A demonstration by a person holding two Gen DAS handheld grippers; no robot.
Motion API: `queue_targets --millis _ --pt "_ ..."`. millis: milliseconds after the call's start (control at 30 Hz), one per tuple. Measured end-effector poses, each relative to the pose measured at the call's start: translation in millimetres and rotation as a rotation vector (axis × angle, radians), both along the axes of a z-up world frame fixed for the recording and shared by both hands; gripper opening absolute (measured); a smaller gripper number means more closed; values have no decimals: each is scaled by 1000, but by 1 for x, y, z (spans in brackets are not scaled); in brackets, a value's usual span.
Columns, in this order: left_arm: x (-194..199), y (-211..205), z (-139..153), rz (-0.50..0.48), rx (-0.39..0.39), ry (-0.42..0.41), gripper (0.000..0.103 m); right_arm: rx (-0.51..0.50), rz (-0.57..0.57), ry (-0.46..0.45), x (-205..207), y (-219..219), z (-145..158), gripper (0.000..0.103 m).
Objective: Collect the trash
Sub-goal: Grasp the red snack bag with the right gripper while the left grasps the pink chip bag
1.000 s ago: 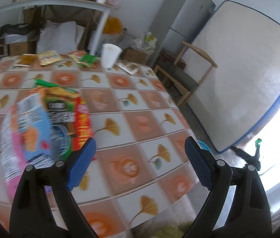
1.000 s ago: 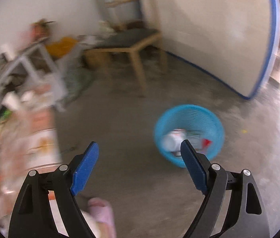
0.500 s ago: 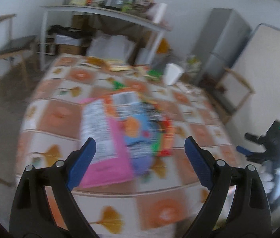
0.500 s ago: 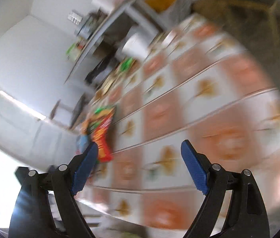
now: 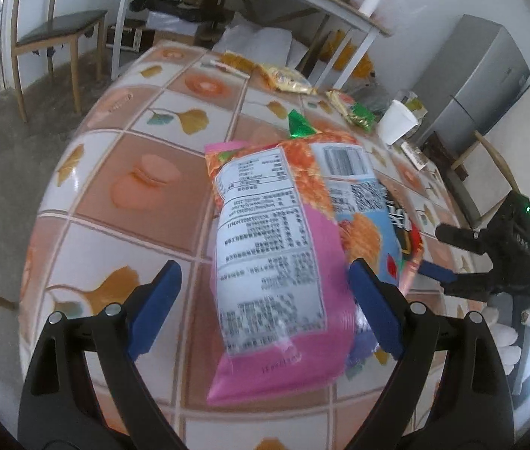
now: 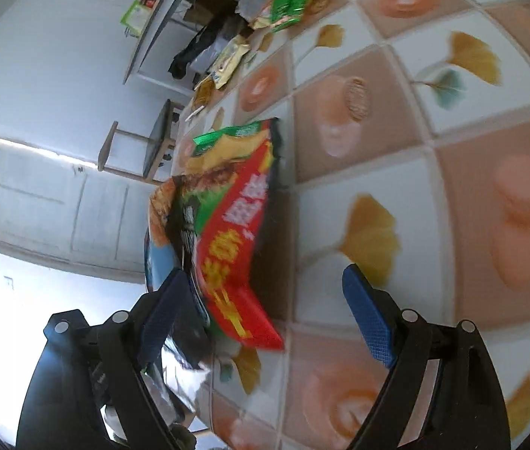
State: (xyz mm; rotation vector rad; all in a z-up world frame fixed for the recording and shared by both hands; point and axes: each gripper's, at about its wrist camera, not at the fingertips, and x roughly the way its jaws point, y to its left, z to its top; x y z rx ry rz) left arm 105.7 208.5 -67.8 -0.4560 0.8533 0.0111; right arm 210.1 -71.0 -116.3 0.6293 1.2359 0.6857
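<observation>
The left hand-held gripper [image 5: 261, 311] is hovering over the near edge of the worktop [image 5: 122, 195], its blue jaws standing wide with nothing pressed between them. A pink snack bag [image 5: 276, 262] is lying flat on the tiled cloth between and just ahead of the two pads — its printed label is facing up, and neither pad is touching it as far as the left wrist view shows. Partly under its right side a light-blue packet [image 5: 370, 217] is lying, and a red-and-green wrapper [image 6: 235, 225] is sitting at the far side of that same heap.

The right hand-held gripper [image 6: 265, 311] is coming in from the other side of the pile, jaws also spread wide and empty — its left pad is sitting close beside the red-and-green wrapper, though whether it is touching is hard to tell through the blur. In the left wrist view this gripper is showing at the right edge of the worktop.

Farther back on the worktop a white paper cup [image 5: 396, 127] is standing upright, with a green wrapper [image 5: 358, 114] just beside it and a yellow packet [image 5: 287, 78] lying near the far edge.
</observation>
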Motion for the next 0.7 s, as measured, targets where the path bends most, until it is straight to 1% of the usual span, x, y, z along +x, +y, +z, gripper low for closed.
queue_targets --millis 33,100,133,167,200,267,333,400,467,567,700 --pt "3 -1 -2 -2 -4 1 87 7 9 1 3 5 0 82" --pt "11 -3 -5 -12 -3 7 86 14 29 5 9 16 0 74" --pt "14 -6 -7 -19 -2 9 80 12 41 10 10 21 -1 66" --pt "17 -7 -8 -26 -4 13 77 12 49 16 12 26 -2 59" --pt "18 -8 -9 -32 -11 16 76 17 59 29 12 32 -5 56" --pt "19 -13 -10 -41 -17 16 73 19 69 42 12 38 -8 41" --pt "20 -17 -10 -51 -9 14 71 35 73 43 8 39 -8 34" --pt "19 -23 -10 -68 -11 14 69 31 68 29 4 37 -5 31" --pt "16 -34 -9 -86 9 11 68 15 53 8 -4 31 1 29" --pt "10 -51 -7 -127 24 8 66 -8 21 -15 -20 12 8 27" --pt "-1 -83 -7 -216 30 3 64 -42 -25 -43 -45 -19 16 27"
